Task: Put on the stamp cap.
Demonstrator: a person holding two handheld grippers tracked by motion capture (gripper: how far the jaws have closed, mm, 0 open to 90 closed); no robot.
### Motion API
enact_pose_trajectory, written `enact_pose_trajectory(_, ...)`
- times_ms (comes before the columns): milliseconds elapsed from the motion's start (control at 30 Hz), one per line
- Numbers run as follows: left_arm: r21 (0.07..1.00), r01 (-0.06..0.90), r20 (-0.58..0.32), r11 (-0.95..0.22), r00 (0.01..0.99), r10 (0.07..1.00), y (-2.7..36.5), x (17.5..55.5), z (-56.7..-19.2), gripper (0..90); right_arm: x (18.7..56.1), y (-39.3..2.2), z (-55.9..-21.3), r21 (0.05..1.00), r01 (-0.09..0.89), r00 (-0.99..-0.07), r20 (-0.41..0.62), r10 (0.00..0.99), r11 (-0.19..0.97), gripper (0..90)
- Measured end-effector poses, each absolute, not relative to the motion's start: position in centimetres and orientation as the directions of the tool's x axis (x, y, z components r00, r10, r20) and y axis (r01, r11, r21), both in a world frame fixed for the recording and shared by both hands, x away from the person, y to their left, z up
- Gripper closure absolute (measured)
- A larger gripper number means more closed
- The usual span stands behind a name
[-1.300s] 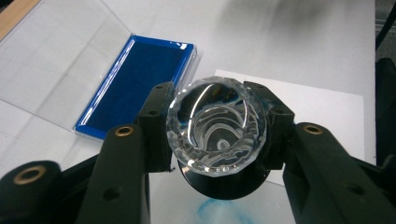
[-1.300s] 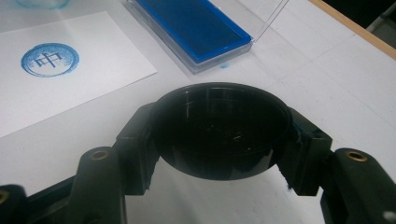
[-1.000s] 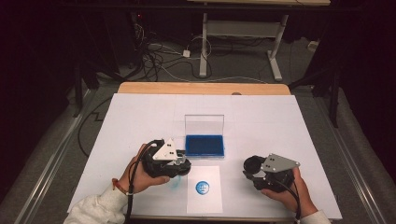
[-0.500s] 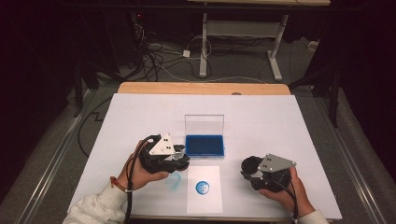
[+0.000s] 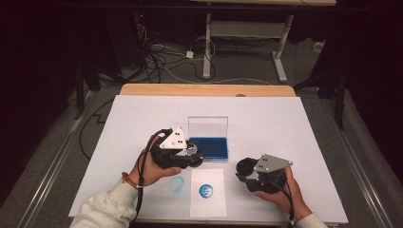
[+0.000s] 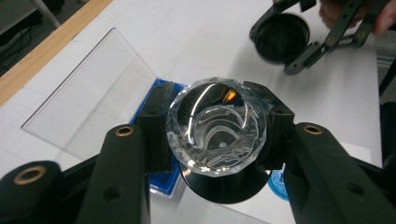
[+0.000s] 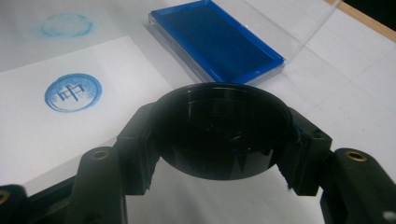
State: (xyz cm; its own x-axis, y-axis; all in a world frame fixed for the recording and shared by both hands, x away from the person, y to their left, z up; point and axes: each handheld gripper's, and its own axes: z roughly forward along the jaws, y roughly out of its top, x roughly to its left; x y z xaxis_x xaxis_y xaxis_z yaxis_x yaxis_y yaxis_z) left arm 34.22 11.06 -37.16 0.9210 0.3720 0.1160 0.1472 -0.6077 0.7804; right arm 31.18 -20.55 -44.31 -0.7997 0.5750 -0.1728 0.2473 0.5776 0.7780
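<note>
Left tongs point(image 6: 217, 140) pinching crystal-topped stamp point(image 6: 217, 128), right tongs point(image 7: 219, 140) pinching black cap point(image 7: 219, 123); bring level, align rims squarely before capping, clear of ink pad point(image 7: 217, 44).

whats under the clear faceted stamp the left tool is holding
Under the clear faceted stamp, its round black base hangs over the blue ink pad tray and white paper. The stamping face underneath is hidden.

Looks like a lab or recording setup, probably. Dark room, loose cables point(image 5: 161, 61) across the floor, metal-framed desk point(image 5: 242, 28) at the back, counter point(image 5: 294, 123) covered in white paper under a fixed overhead camera.
</note>
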Motion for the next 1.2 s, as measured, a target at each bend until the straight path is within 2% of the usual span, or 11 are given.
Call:
enact_pose_trajectory(367, 0.779, 0.126, 0.112, -0.614, 0.936, 0.334, 9.3, 34.4, -37.0, 54.7, 31.8, -16.8, -44.1, 0.805, 0.215, -0.836, -0.141, 0.530, 0.553, 39.2)
enact_pose_trajectory(633, 0.814, 0.106, 0.103, -0.571, 0.941, 0.322, 8.6, 34.2, -36.6, 54.8, 32.2, -14.2, -44.5, 0.821, 0.203, -0.856, -0.117, 0.504, 0.534, 39.2)
enact_pose_trajectory(867, 0.851, 0.112, 0.068, -0.512, 0.945, 0.321, 8.6, 34.2, -36.4, 54.7, 32.5, -13.2, -44.5, 0.838, 0.222, -0.861, -0.071, 0.503, 0.498, 39.2)
enact_pose_trajectory(1200, 0.850, 0.097, 0.076, -0.518, 0.950, 0.302, 8.1, 34.1, -36.5, 54.7, 32.6, -12.5, -43.6, 0.883, 0.185, -0.859, -0.068, 0.507, 0.431, 39.3)
